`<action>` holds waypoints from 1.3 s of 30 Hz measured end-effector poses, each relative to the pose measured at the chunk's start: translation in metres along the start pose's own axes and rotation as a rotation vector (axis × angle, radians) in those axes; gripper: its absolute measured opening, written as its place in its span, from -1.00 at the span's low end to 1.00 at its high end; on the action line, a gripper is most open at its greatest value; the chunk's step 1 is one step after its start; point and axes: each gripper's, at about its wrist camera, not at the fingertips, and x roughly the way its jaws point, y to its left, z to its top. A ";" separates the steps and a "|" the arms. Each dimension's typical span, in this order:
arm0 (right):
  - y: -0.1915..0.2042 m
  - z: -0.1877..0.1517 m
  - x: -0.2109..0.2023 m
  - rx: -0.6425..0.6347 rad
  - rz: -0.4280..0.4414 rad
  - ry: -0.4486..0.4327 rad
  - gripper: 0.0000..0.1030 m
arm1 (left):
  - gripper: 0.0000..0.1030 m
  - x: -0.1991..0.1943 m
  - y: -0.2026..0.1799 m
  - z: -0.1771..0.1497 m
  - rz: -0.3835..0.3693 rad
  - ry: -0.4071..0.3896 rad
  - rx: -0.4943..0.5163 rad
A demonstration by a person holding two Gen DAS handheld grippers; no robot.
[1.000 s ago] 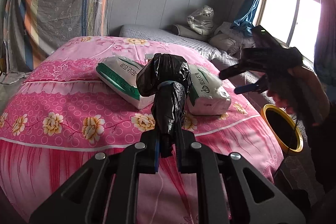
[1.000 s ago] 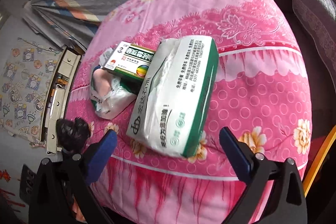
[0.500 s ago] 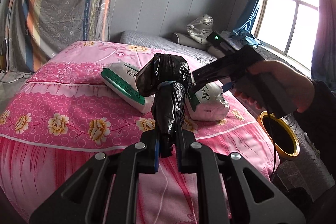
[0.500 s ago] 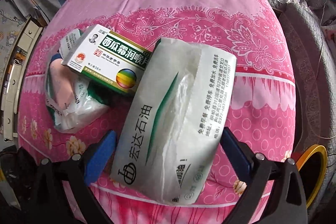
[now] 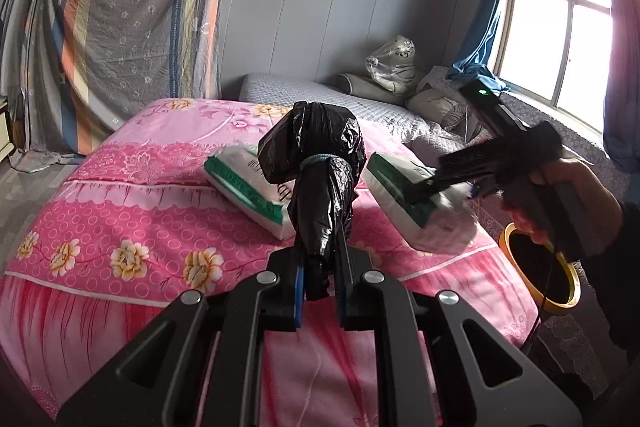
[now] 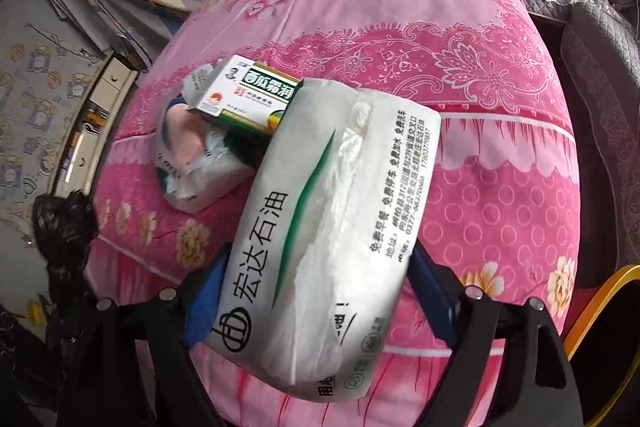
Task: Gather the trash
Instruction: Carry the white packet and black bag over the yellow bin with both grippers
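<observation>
My left gripper point(image 5: 319, 291) is shut on a rolled black trash bag point(image 5: 316, 163) tied with a blue band, held upright in front of the pink bed. My right gripper point(image 6: 316, 291) has closed on a white and green tissue pack point(image 6: 324, 227), its blue pads pressing both sides; the same pack shows in the left wrist view point(image 5: 416, 207), lifted off the bed. A second tissue pack point(image 5: 244, 183) lies on the bed, torn open point(image 6: 192, 163), with a green and white medicine box point(image 6: 248, 95) on it.
The pink flowered bedspread point(image 5: 120, 219) covers the bed. A yellow-rimmed bin point(image 5: 540, 271) stands on the floor at the bed's right corner. A grey quilted bed with pillows point(image 5: 400, 99) lies behind, under the window.
My right gripper has moved down onto the tissue pack and closed its jaws on it, lifting it. My left gripper keeps holding the black bag and has barely moved.
</observation>
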 end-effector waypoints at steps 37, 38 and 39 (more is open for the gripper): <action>-0.200 -0.179 -0.180 0.395 0.233 -0.521 0.55 | -0.79 0.030 -0.229 0.054 -0.347 -0.012 0.321; -0.205 -0.181 -0.183 0.402 0.229 -0.532 0.55 | -0.79 0.031 -0.234 0.053 -0.355 -0.011 0.330; -0.210 -0.186 -0.186 0.412 0.223 -0.549 0.55 | -0.79 0.033 -0.240 0.053 -0.365 -0.010 0.338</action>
